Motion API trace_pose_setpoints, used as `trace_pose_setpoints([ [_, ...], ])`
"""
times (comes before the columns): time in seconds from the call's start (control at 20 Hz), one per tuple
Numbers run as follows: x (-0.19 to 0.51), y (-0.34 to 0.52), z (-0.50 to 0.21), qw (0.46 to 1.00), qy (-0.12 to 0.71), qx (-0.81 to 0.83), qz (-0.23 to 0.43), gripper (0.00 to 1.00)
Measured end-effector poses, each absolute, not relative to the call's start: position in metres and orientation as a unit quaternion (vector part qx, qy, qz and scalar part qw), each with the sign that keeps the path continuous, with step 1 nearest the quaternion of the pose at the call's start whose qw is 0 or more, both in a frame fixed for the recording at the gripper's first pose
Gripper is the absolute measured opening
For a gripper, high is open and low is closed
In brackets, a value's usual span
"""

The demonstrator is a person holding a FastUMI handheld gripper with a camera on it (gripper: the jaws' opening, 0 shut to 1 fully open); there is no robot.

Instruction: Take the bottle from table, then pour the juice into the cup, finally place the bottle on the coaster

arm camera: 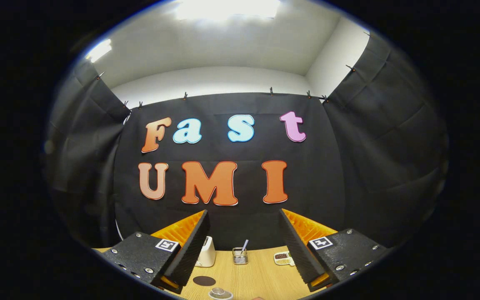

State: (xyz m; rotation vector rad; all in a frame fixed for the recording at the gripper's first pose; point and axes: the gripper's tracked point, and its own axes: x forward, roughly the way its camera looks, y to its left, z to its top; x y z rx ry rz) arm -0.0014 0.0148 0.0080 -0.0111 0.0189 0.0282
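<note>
- The gripper [243, 246] is standing wide open with nothing between its fingers [190, 250]; the two are splaying apart at the bottom of the frame, left and right of centre, and only bare table is showing in the gap.
- It is looking level and high over the table [261, 273], so most of the frame is going to the black cloth wall [244, 150] and the pale ceiling above it; my guess is the tool is being held back for a survey before reaching in.
- The bottle seems to be the white container [206, 251] standing upright at the back of the table, just beside the inner edge of the left finger, which is covering part of it; whether it is truly the juice bottle is hard to say.
- A small clear holder with a straw-like stick [240, 255] is sitting at the middle back of the table, beyond the fingers.
- A small flat packet [283, 258] is lying near the right finger, too small to identify.
- A dark round coaster [204, 281] is lying flat near the left finger, at lower centre left, kept free as the landing spot.
- A clear round rim [221, 294], probably the cup, is being cut off at the very bottom edge of the frame.
- The pour is not yet begun.
</note>
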Motion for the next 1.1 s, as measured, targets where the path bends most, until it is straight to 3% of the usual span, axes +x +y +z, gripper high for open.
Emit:
trace_pose_setpoints([
  [1.1, -0.022, 0.039, -0.044, 0.998, 0.049, -0.018, 0.045, 0.98],
])
